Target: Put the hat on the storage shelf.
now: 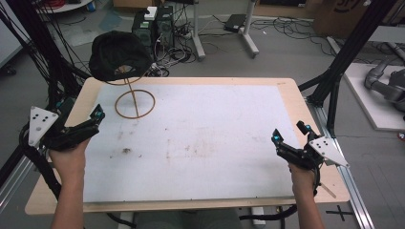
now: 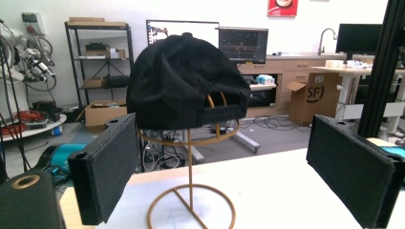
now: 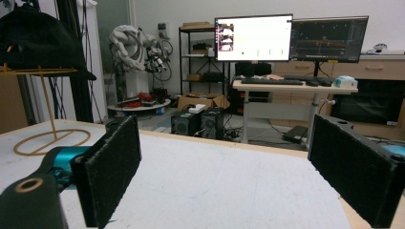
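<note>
Black cap [image 2: 184, 81] sat on gold wire stand [image 2: 190, 188], far-left corner of surface [image 1: 200, 143]. My left tool [image 2: 229, 179] released, facing it; right tool [image 3: 239, 176] released, well apart. Cardboard box [image 2: 313, 98] read "SF".

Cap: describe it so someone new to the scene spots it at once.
Start at the table with its white mat and go to the far left corner, ahead of the left gripper. A thin gold wire stand with a ring base rises there, and the cap sits on top. It is the one black, soft fabric thing on the table, with a strap across its back opening.
</note>
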The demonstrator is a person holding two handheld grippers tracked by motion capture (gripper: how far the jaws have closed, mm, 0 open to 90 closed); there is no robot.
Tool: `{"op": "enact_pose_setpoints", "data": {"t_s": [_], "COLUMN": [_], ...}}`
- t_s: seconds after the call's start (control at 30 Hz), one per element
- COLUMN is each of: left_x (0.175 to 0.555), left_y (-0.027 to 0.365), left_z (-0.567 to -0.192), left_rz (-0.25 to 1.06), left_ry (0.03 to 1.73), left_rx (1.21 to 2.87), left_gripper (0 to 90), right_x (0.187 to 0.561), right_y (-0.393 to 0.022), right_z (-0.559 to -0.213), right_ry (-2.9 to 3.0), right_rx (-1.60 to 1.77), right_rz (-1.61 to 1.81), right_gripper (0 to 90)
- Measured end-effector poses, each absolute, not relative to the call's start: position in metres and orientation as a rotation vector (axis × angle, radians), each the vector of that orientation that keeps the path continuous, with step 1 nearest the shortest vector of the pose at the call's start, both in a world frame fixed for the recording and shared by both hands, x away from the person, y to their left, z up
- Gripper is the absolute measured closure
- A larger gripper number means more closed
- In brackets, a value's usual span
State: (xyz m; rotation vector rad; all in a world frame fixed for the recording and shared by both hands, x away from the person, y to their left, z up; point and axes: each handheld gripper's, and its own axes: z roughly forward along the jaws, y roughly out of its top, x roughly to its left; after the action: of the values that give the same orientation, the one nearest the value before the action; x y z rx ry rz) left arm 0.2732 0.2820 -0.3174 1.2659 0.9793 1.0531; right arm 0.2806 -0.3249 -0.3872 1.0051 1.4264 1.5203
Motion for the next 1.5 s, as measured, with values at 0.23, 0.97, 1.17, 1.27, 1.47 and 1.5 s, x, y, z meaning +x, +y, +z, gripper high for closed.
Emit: {"op": "enact_pose_setpoints", "data": {"t_s": [0.23,0.97,1.17,1.27,1.47,1.5], "left_x": [0.266,0.262,0.264,0.264,0.263,0.263], "left_y": [0.287,0.289,0.283,0.280,0.280,0.280], "left_z": [-0.337,-0.373,-0.382,-0.387,-0.391,-0.391], "left_rz": [1.047,1.040,1.039,1.046,1.043,1.046], "left_ry": [0.979,0.990,0.976,0.964,0.956,0.956], "left_rx": [1.261,1.301,1.338,1.344,1.342,1.343], "left_gripper": [11.4,11.4,11.4,11.4,11.4,11.4], "right_x": [0.282,0.283,0.283,0.283,0.283,0.283], "right_y": [-0.324,-0.326,-0.326,-0.326,-0.325,-0.325], "right_z": [-0.391,-0.395,-0.396,-0.396,-0.397,-0.398], "right_ry": [1.438,1.431,1.431,1.430,1.431,1.431], "right_rx": [1.009,1.027,1.022,1.027,1.032,1.028], "right_rz": [1.517,1.508,1.503,1.503,1.501,1.502], "right_gripper": [10.5,10.5,10.5,10.5,10.5,10.5]}}
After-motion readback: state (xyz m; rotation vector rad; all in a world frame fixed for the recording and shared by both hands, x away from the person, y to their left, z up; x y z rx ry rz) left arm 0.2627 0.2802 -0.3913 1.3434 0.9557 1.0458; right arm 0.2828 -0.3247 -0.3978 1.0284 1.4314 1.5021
